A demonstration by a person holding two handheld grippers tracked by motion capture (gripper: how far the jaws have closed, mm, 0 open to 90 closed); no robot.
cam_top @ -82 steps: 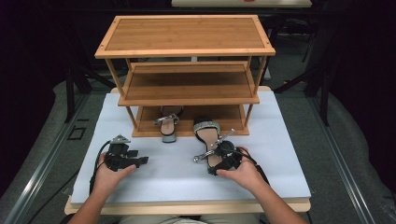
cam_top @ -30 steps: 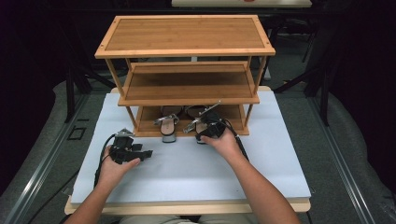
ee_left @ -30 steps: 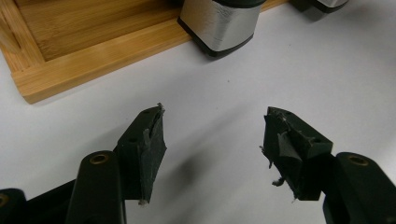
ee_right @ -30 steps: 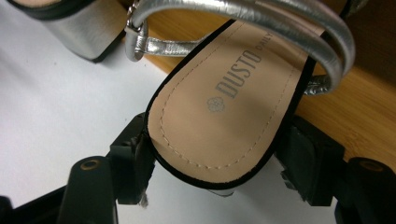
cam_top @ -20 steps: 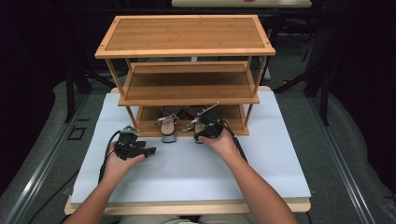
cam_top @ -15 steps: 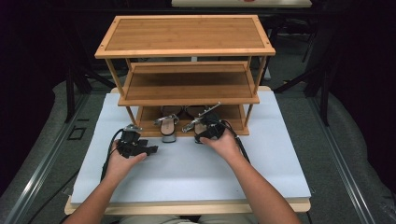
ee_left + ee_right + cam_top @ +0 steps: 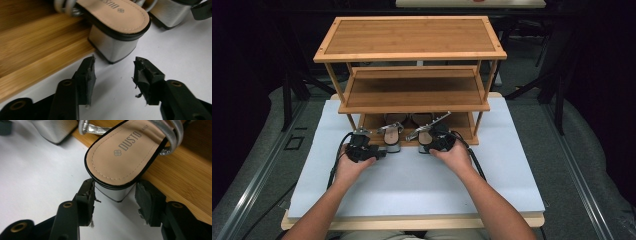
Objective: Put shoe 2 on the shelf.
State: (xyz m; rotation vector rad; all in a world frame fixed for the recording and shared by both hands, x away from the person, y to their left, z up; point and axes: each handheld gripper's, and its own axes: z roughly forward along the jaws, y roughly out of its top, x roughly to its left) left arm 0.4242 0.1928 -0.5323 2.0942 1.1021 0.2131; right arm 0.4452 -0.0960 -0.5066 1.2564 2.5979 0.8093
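On the white table [image 7: 412, 185], at the foot of the wooden shoe rack [image 7: 412, 90], two silver block-heeled sandals lie with their toes on the bottom shelf and their heels hanging out over the table. My right gripper [image 7: 115, 188] has just been closing and its jaws now flank the heel of the right sandal [image 7: 125, 152], the pads at or just against its sides. My left gripper [image 7: 113, 66] has also been closing, yet it is unclenched and holds nothing; the heel of the left sandal [image 7: 115, 25] stands just beyond its tips, slightly towards the left jaw.
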